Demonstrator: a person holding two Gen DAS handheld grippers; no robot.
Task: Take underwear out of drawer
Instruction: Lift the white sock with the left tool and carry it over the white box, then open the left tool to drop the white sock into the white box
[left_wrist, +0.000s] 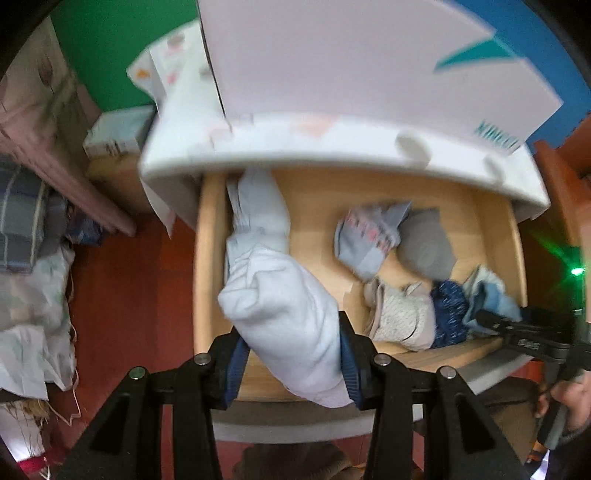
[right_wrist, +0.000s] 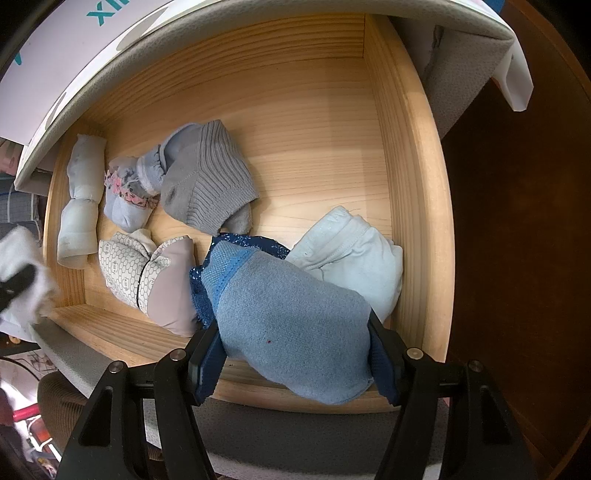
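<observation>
The wooden drawer (right_wrist: 406, 155) is open and holds several rolled garments. My left gripper (left_wrist: 291, 354) is shut on a white rolled garment (left_wrist: 284, 306), held above the drawer's left front corner. My right gripper (right_wrist: 295, 354) is shut on a blue-grey rolled garment (right_wrist: 291, 321) at the drawer's front edge. In the drawer lie a pale grey roll (right_wrist: 79, 206), a floral bundle (right_wrist: 129, 192), a grey ribbed piece (right_wrist: 207, 181), a patterned beige roll (right_wrist: 147, 277), a dark blue piece (right_wrist: 255, 243) and a light blue piece (right_wrist: 351, 251). The right gripper also shows in the left wrist view (left_wrist: 524, 332).
A white cabinet top (left_wrist: 332, 155) overhangs the drawer's back, with a white box (left_wrist: 351, 55) on it. Red-brown floor (left_wrist: 129, 295) lies to the left, with bedding and bags (left_wrist: 29, 314). A dark wooden surface (right_wrist: 517, 221) stands to the drawer's right.
</observation>
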